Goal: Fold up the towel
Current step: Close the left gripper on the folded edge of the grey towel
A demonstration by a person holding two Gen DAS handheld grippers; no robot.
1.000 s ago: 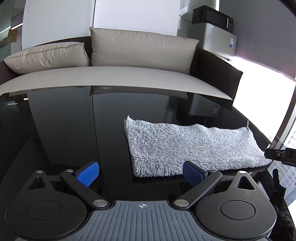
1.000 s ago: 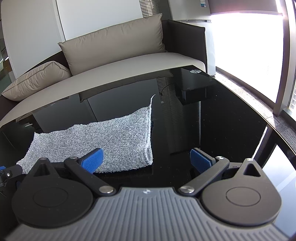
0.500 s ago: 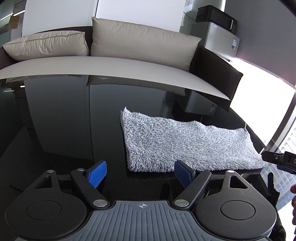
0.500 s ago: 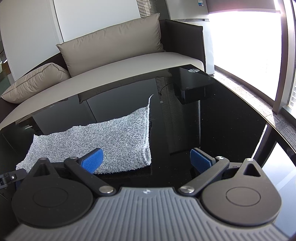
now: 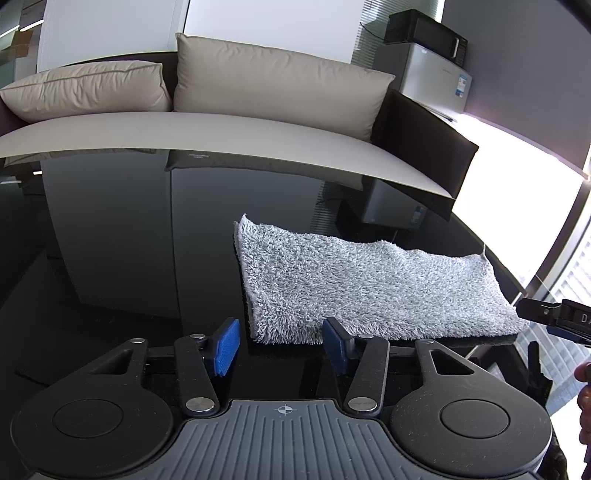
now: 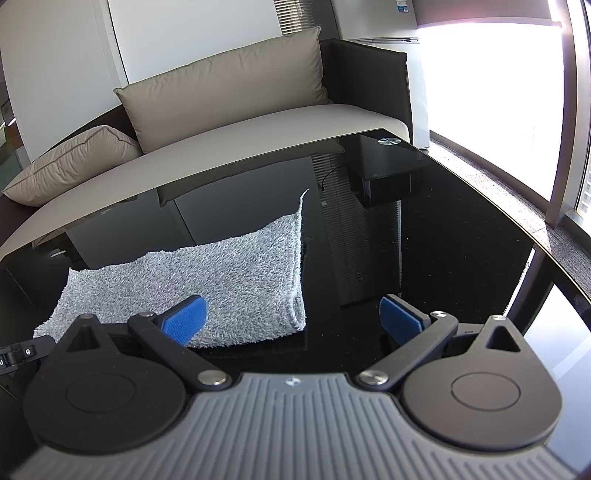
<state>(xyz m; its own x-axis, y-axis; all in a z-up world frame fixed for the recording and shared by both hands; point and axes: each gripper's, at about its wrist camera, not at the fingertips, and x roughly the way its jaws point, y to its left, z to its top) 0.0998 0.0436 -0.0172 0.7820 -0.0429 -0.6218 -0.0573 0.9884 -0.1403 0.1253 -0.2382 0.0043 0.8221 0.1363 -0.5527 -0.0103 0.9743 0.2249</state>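
Already doubled over, the grey towel (image 5: 369,288) lies near the black table's (image 5: 110,240) front edge. The left gripper (image 5: 281,341), jaws just narrowing on nothing, faces its near-left corner; the right gripper (image 6: 291,321) gapes empty at the opposite end.

- We see a glossy black table (image 5: 110,240) that mirrors the room in its top.
- Behind it we find a sofa (image 6: 295,122) with a pale beige seat and dark brown arms.
- Two beige cushions lean against its back: a large one (image 5: 280,81) and a smaller one (image 5: 85,88) to its left.
- We see white wall panels (image 5: 266,26) behind the sofa.
- Beyond the sofa's arm we make out a small silver fridge (image 5: 436,85) with a black microwave (image 5: 421,31) on top.
- Strong daylight pours through a tall window (image 6: 491,96), washing out the view.
- We see grey carpet (image 6: 517,199) along the window.
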